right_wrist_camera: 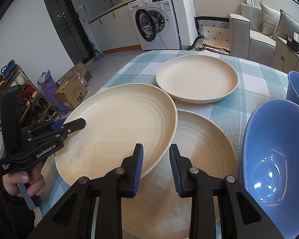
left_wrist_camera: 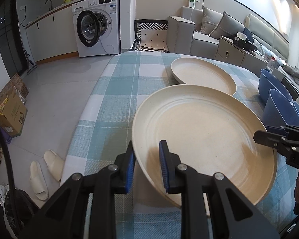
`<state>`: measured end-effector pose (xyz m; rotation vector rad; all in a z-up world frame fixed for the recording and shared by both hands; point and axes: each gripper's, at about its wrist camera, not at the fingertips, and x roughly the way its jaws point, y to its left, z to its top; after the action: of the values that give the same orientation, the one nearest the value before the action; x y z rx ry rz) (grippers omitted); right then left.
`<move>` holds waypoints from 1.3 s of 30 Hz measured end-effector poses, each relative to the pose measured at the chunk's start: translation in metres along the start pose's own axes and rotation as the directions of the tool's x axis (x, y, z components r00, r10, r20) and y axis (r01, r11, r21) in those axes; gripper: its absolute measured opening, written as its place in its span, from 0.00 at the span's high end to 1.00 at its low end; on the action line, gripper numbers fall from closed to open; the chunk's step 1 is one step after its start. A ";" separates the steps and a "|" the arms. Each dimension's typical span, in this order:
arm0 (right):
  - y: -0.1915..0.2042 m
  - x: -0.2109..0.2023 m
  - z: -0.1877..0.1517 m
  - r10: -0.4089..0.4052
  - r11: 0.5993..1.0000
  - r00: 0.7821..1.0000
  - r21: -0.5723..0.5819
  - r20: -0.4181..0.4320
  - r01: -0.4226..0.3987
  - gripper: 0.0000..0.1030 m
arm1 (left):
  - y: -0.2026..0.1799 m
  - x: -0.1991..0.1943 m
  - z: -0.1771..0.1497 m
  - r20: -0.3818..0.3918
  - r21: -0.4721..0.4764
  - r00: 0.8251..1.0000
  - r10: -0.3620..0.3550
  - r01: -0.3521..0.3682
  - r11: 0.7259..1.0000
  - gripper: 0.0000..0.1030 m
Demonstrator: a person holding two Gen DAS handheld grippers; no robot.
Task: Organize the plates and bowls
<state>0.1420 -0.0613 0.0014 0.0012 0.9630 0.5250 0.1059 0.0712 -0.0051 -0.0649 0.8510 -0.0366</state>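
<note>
Left gripper: we see our left gripper (left_wrist_camera: 146,164) straddling the near rim of a raised cream plate (left_wrist_camera: 205,139), one blue pad outside the rim and one inside. A gap shows between the pads and the rim, so we cannot tell whether it is clamped. In the right wrist view this gripper (right_wrist_camera: 69,124) reaches onto the plate's left edge.

Right gripper: our right gripper (right_wrist_camera: 156,168) has its fingers apart at a middling width, holding nothing we can see. Its left finger (right_wrist_camera: 138,167) overlaps the raised plate's near edge; whether it touches, we cannot tell. In the left wrist view the right gripper (left_wrist_camera: 269,137) sits at the plate's right rim.

Raised plate: we see it (right_wrist_camera: 117,127) tilted and lifted, partly over a second plate.

Lower plate: it (right_wrist_camera: 205,145) lies flat on the table beneath our right gripper.

Far plate: a third cream plate (right_wrist_camera: 197,77) rests flat farther back, apart from the other two.

Bowls: a blue bowl (right_wrist_camera: 277,149) sits just right of the lower plate, another bowl (right_wrist_camera: 298,87) behind it.

Table: a checked blue and white cloth (left_wrist_camera: 117,91) covers it.

Background: a washing machine (left_wrist_camera: 97,25) and a sofa (left_wrist_camera: 197,27) stand beyond the table.
</note>
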 end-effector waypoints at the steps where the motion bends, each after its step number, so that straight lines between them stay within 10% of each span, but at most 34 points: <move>1: 0.000 0.000 -0.001 -0.002 1.000 1.000 0.000 0.000 0.002 0.73 | 0.000 0.000 0.000 0.000 0.002 1.000 0.000 0.000 1.000 0.80; 39: -0.005 -0.040 -0.067 -0.185 0.982 0.982 0.054 0.041 0.183 0.71 | -0.048 0.009 -0.001 0.010 0.149 0.997 -0.071 0.068 0.986 0.80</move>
<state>0.0738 -0.0982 -0.0077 -0.0304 0.9202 0.3293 0.1108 0.0232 -0.0086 0.0455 0.8284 -0.1649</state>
